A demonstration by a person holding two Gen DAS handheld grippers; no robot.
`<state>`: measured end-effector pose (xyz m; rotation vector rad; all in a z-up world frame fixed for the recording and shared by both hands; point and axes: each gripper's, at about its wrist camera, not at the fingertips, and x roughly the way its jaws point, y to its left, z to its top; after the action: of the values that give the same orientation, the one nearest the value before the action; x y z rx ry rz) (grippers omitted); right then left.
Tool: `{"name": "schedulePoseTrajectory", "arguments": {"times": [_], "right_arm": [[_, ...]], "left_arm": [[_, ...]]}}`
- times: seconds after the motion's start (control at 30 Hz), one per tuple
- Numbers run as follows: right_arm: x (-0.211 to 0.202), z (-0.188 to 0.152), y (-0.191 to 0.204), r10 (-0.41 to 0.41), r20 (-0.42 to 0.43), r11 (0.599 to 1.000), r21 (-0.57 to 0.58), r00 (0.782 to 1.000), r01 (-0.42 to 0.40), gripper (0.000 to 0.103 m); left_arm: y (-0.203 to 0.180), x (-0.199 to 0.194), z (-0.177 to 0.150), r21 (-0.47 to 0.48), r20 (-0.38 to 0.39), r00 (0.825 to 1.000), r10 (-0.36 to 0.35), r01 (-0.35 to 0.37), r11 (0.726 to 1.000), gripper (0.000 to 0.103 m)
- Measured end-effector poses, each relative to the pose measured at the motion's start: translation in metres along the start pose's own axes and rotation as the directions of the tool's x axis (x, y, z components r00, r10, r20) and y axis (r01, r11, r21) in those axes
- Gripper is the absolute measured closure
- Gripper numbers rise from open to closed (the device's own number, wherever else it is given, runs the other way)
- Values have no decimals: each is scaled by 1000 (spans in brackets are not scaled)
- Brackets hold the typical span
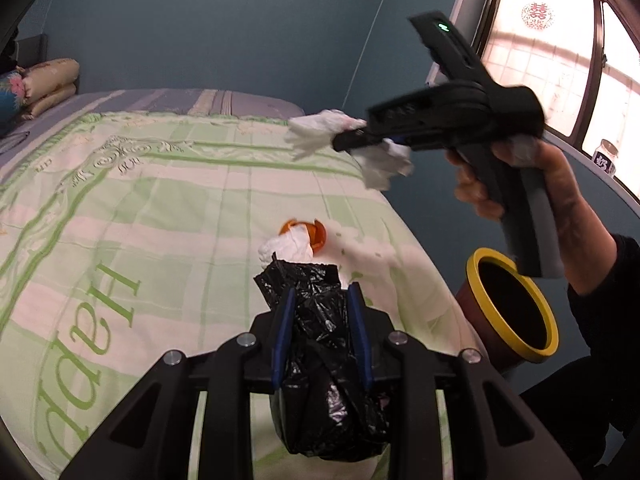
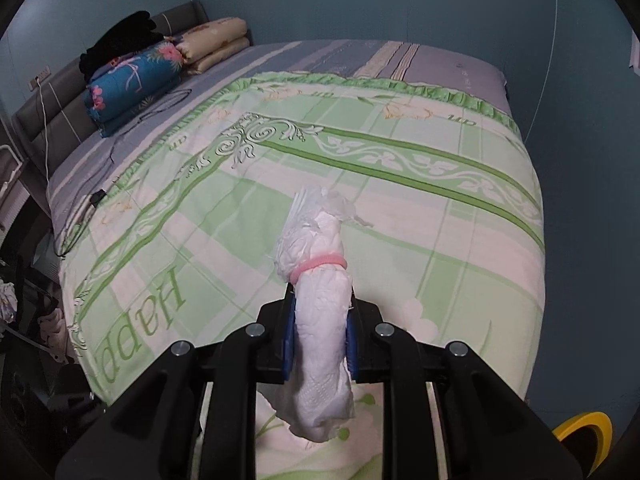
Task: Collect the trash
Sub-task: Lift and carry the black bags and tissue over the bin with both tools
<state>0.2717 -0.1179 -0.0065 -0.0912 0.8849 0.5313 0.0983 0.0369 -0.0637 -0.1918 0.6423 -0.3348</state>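
My left claw (image 1: 322,328) is clamped on one black bag (image 1: 320,364), my right claw (image 2: 319,312) on one white roll (image 2: 322,320), both above the bed (image 2: 400,216). Either could slip before reaching the one bin (image 1: 516,308). One tissue (image 1: 286,248) and one orange piece (image 1: 316,232) remain.

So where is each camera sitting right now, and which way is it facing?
Left wrist: rides the left gripper, shut on a black bag, looking down across the bed toward the bin; the person's hand with the right gripper shows.
Right wrist: rides the right gripper, shut on a white bundle, facing the pillows.
Shared: bed, bundle, bin.
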Motion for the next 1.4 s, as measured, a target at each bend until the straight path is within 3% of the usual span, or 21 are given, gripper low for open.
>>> {"name": "schedulePoseTrajectory", "arguments": {"times": [0.3, 0.63, 0.97, 1.4], "right_arm": [[-91, -27, -7, 42, 113, 999, -6, 993, -42, 85], [-164, -63, -24, 10, 202, 1000, 0, 979, -10, 85], [-209, -100, -48, -51, 262, 998, 49, 964, 39, 85], [-254, -143, -92, -142, 334, 985, 143, 932, 100, 84]], "left_arm": [[-19, -40, 21, 26, 90, 995, 34, -37, 999, 78], [-72, -76, 41, 101, 152, 988, 31, -46, 994, 78], [-121, -85, 49, 172, 155, 987, -40, 13, 985, 78], [-182, -71, 55, 271, 143, 981, -133, 91, 958, 78]]}}
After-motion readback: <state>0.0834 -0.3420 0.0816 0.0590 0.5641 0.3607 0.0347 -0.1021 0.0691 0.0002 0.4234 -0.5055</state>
